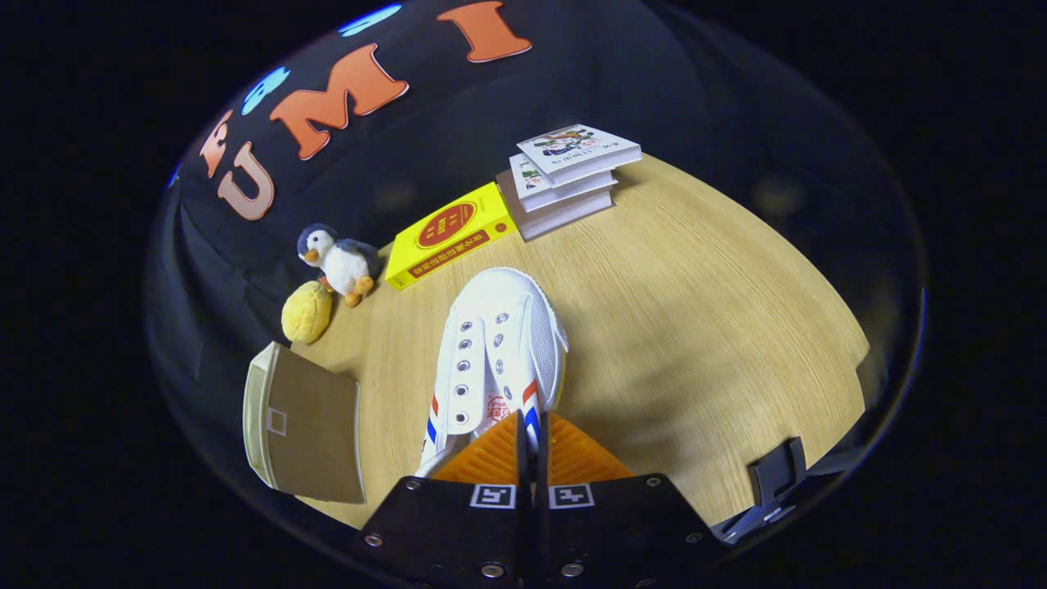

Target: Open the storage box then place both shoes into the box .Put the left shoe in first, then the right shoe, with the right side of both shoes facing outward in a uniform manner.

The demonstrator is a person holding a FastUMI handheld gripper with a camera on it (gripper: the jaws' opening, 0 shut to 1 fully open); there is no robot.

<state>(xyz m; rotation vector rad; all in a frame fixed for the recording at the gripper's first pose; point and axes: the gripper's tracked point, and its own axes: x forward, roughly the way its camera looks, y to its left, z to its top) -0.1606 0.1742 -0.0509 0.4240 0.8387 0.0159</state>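
One white canvas shoe hangs from the gripper, toe pointing away toward the far side of the wooden table. Fingers nearly together, pinching the shoe's collar edge near the red-and-blue side stripes; only a thin strip of shoe shows between them. Lace eyelets empty, tongue visible. Whether the sole touches the table or is lifted off it: cannot tell.

Storage box sits to the left of the fingers, near the table's edge. Beige, with a brown panel facing up; open or closed, cannot tell from this angle.

Beyond the shoe's toe: yellow book lying flat. Just to its right, a stack of three books, top one skewed relative to those beneath. Left of the yellow book, a plush penguin stands at the table's far-left edge, with a yellow plush ball just beside it, nearer the box.

Right of the fingers, at the table's near corner, a dark bracket-like fitting.
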